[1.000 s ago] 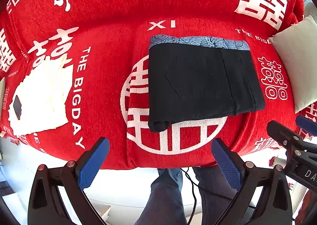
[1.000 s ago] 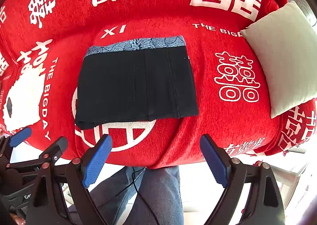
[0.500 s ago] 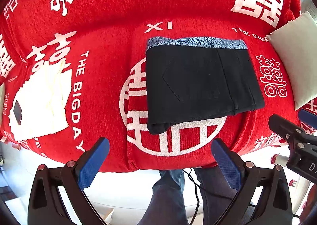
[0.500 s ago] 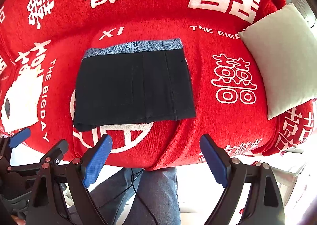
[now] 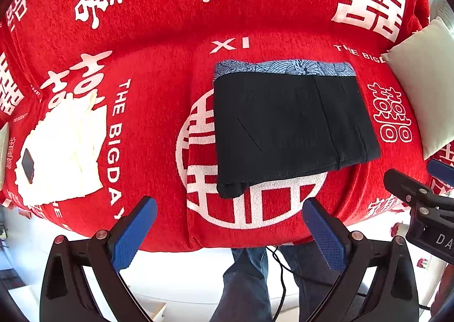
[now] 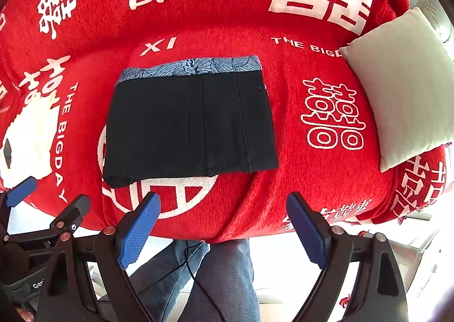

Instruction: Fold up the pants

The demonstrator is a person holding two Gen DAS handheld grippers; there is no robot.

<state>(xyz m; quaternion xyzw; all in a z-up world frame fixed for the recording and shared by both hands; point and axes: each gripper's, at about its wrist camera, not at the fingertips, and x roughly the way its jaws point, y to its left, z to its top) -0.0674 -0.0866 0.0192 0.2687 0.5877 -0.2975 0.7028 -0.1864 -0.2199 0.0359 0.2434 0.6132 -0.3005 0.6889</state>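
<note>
Black pants [image 5: 292, 126] [image 6: 190, 126] lie folded into a flat rectangle on a red blanket with white characters [image 5: 159, 72] [image 6: 283, 112]. A strip of blue patterned lining [image 5: 283, 67] [image 6: 193, 67] shows along their far edge. Both grippers hang high above the near edge of the blanket, pointing down. My left gripper [image 5: 227, 228] stands open with nothing between its blue pads. My right gripper [image 6: 224, 225] is likewise open and empty. Each one's tips show at the side of the other's view.
A folded white garment [image 5: 62, 149] [image 6: 31, 140] with a dark tag lies on the blanket's left part. A pale cushion [image 5: 422, 89] [image 6: 403, 86] rests at the right. A person's legs in blue jeans [image 5: 249, 282] [image 6: 224, 279] and a thin cable stand below the near edge.
</note>
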